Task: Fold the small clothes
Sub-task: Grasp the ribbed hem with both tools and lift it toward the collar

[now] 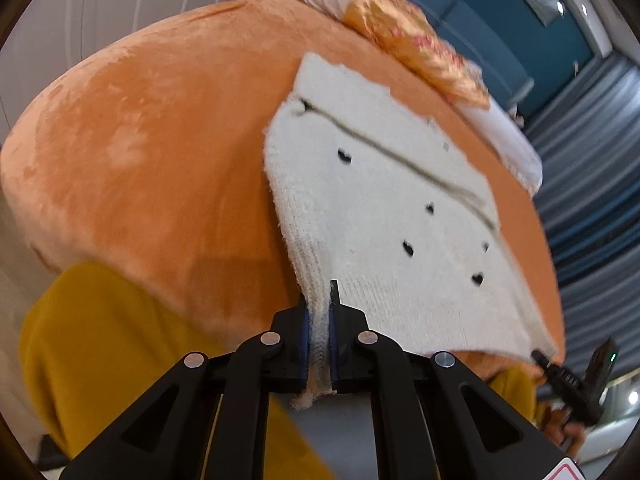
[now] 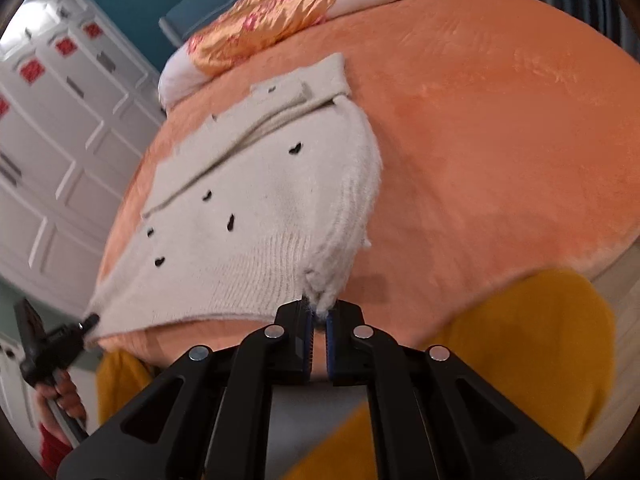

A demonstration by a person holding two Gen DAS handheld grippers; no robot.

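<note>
A small cream knitted garment [image 1: 392,216] with little black hearts lies spread on the orange plush bed cover [image 1: 152,152]. My left gripper [image 1: 320,312] is shut on its near left corner. In the right wrist view the same garment [image 2: 248,216] lies left of centre, and my right gripper [image 2: 319,314] is shut on its near right corner. Each gripper shows in the other's view, at the far corner of the hem: the right one [image 1: 540,358] and the left one [image 2: 90,320]. The near hem is stretched between them.
An orange satin pillow [image 1: 416,48] and a white pillow [image 1: 508,136] lie at the head of the bed. A mustard yellow cloth [image 1: 104,344] hangs at the near bed edge. White cabinet doors [image 2: 52,152] stand beside the bed. A grey striped curtain [image 1: 588,184] is at the right.
</note>
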